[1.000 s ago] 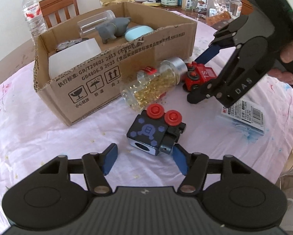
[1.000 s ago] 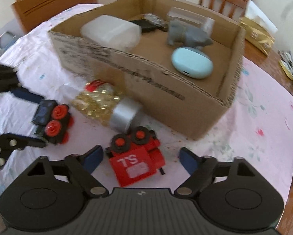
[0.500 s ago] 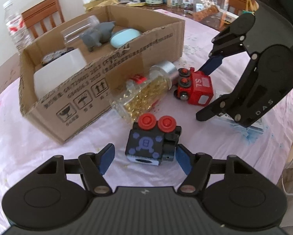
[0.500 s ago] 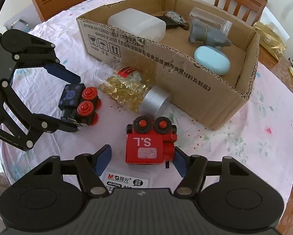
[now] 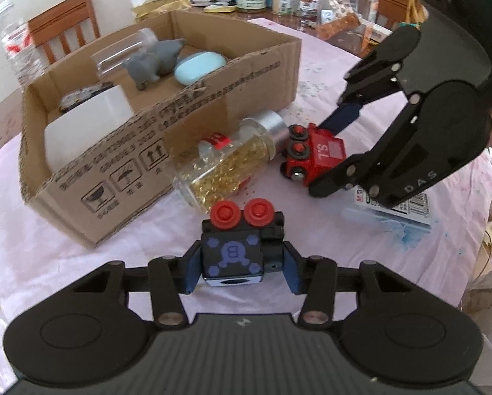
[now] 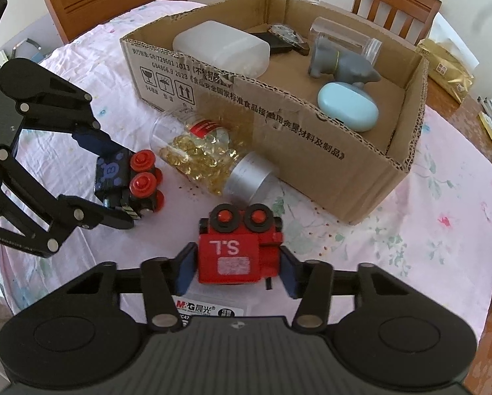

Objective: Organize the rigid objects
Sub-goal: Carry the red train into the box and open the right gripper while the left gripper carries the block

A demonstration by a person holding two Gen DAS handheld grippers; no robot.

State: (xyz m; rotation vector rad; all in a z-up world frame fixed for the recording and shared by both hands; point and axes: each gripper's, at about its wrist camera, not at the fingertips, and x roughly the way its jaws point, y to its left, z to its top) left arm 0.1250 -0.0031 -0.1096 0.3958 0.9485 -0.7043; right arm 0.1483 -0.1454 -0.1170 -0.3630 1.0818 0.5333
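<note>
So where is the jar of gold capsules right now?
The jar of gold capsules lies on its side against the cardboard box front wall, between the black toy train and red toy train.

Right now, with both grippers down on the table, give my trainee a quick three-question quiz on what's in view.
1. True or false: the left gripper is shut on the black toy engine.
2. What does the right gripper hold? A) the capsule jar B) the red toy engine C) the blue case
3. Fill in: the capsule jar lies on its side against the outside wall of the ____.

Key:
1. True; its pads press both sides.
2. B, the red toy engine.
3. Cardboard box; the blue case is inside it.
</note>
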